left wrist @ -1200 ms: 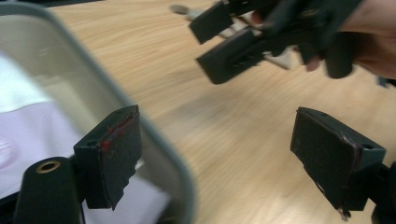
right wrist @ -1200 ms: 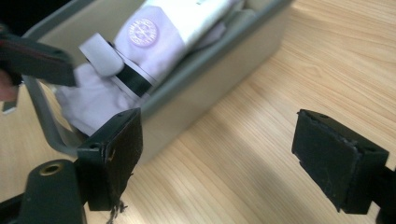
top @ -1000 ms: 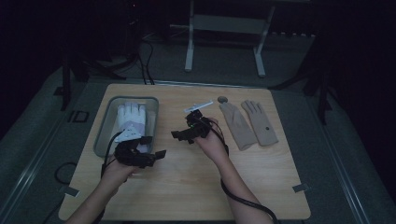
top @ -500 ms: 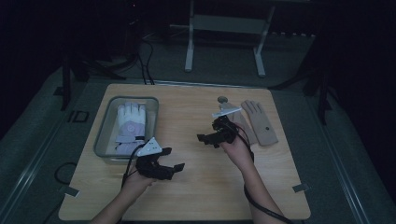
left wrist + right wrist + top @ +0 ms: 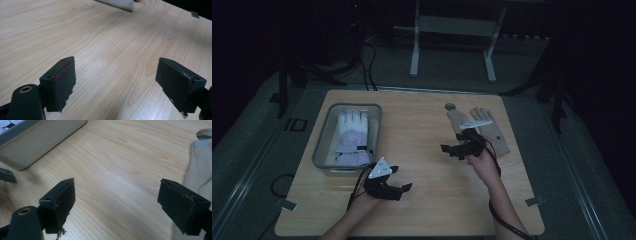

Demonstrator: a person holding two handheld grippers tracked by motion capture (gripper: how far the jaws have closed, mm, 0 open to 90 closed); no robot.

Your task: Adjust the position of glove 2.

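A white and lavender glove (image 5: pixel 352 137) lies inside the grey bin (image 5: pixel 323 150) at the table's left. A pair of beige gloves (image 5: pixel 492 132) lies flat at the right. My left gripper (image 5: pixel 399 179) hovers low over bare wood in front of the bin, open, its jaws pointing right. In the left gripper view the left gripper (image 5: pixel 117 70) has only wood between its jaws. My right gripper (image 5: pixel 451 150) stands open just left of the beige gloves. In the right gripper view the right gripper (image 5: pixel 118 191) is empty, with a beige glove (image 5: pixel 200 167) beside its right jaw.
The wooden table (image 5: pixel 427 205) has bare wood across its middle and front. The bin's wall (image 5: pixel 37 142) shows at the upper left of the right gripper view. A small round grey disc (image 5: pixel 450 106) lies by the beige gloves' cuffs. Cables and a metal stand lie on the floor behind.
My left gripper has come away from the bin toward the table's near side and sunk lower. My right gripper has slid right, up to the beige gloves. Both stay open.
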